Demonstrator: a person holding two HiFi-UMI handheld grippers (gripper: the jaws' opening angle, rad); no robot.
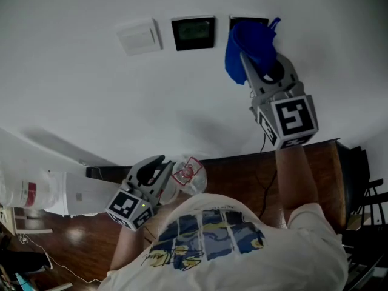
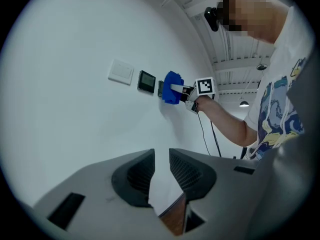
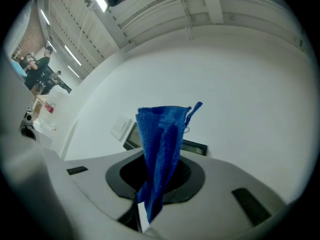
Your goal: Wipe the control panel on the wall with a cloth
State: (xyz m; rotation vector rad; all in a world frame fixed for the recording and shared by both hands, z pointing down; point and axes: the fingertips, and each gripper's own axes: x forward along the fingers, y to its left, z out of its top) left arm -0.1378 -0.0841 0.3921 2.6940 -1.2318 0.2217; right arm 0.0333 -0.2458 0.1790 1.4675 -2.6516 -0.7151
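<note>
Blue cloth (image 1: pixel 250 44): clamped between the jaws of my right hand-held gripper (image 1: pixel 259 64), bunched and standing up past the jaw tips. It is raised to the wall (image 1: pixel 91 90) and lies over the rightmost control panel (image 1: pixel 242 20); only that panel's dark upper edge shows above the cloth. In the left gripper view the cloth looks pressed against the wall there.

Row on the wall, running left from the covered panel: a second dark panel with a greenish display (image 1: pixel 193 33) just beside it, uncovered, then a white switch plate (image 1: pixel 139 36).

Left hand-held gripper (image 1: pixel 159 167): held low, well apart from the panels, near the table's wall-side edge. Jaws narrowly apart, nothing between them; wall and a strip of brown wood show through the gap.

Brown wooden table (image 1: pixel 242 168) runs along the foot of the wall. A clear plastic container with red print (image 1: pixel 189 176) sits just beside the left hand-held gripper.
</note>
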